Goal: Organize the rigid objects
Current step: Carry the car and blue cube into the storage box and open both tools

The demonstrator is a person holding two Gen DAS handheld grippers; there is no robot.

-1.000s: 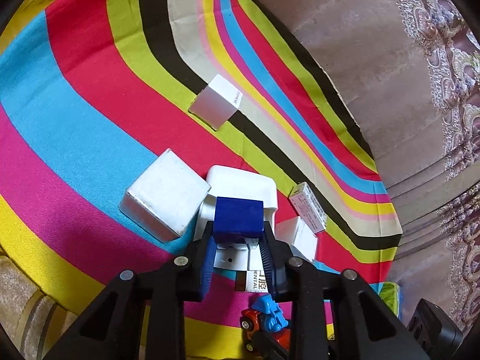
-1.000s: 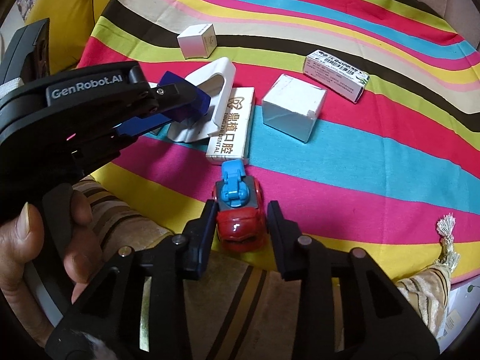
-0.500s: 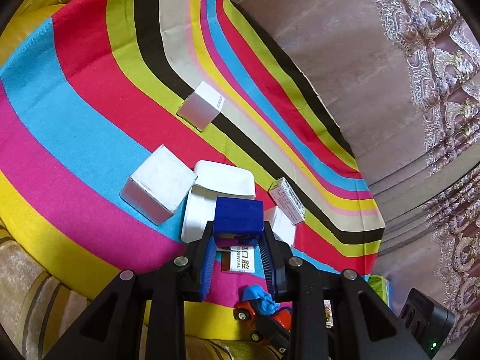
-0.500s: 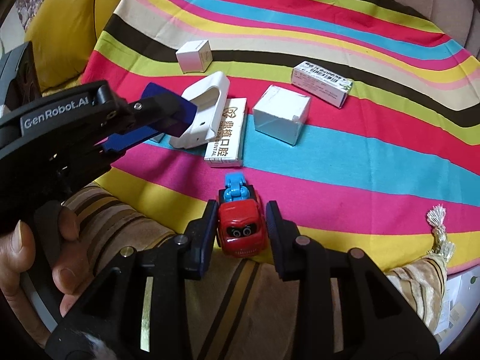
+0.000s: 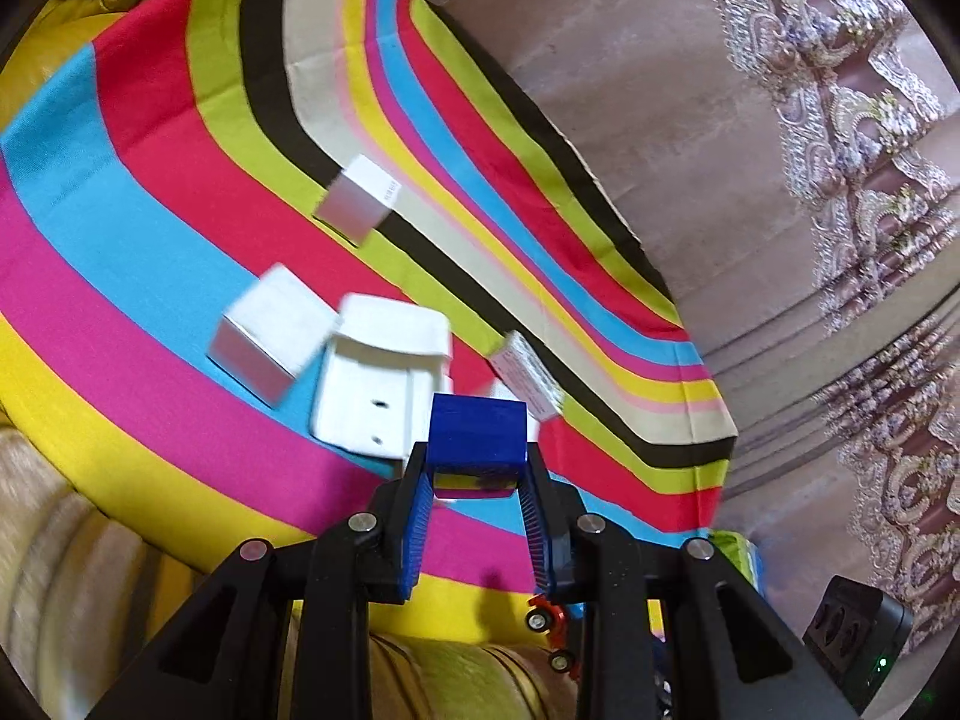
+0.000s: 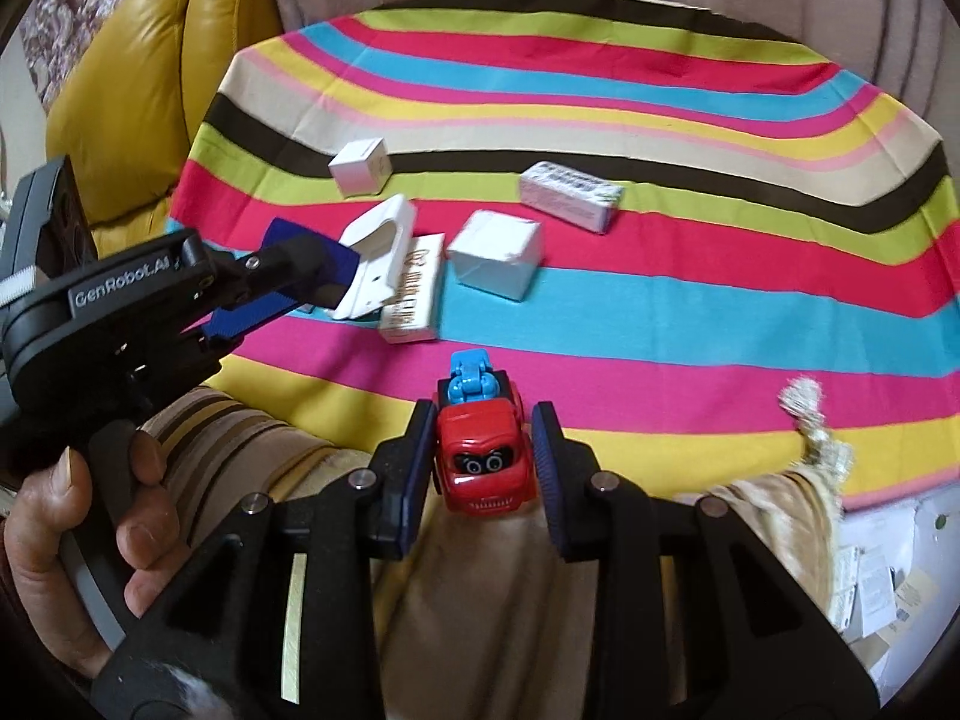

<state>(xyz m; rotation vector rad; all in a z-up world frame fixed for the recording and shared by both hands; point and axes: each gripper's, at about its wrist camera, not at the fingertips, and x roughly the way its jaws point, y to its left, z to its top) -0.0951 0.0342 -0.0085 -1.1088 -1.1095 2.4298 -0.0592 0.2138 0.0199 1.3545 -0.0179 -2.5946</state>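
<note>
My left gripper (image 5: 477, 468) is shut on a dark blue block (image 5: 479, 427) and holds it above the striped cloth (image 5: 150, 222); it also shows in the right wrist view (image 6: 300, 267). My right gripper (image 6: 483, 450) is shut on a red toy car (image 6: 483, 456) with a blue figure on top, lifted over the cloth's near edge. On the cloth lie a white holder (image 6: 378, 264), a flat printed box (image 6: 414, 288), a white cube box (image 6: 498, 252), a small white cube (image 6: 360, 167) and a long labelled box (image 6: 570, 195).
The striped cloth (image 6: 660, 312) covers a round surface. A yellow leather chair (image 6: 138, 78) stands at the far left. A striped cushion (image 6: 252, 450) lies under both grippers. Papers (image 6: 888, 576) lie at the lower right. A patterned curtain (image 5: 840, 180) hangs behind.
Both grippers have risen and pulled back from the cloth, each still holding its object. The toy car has left the cloth and the boxes look smaller.
</note>
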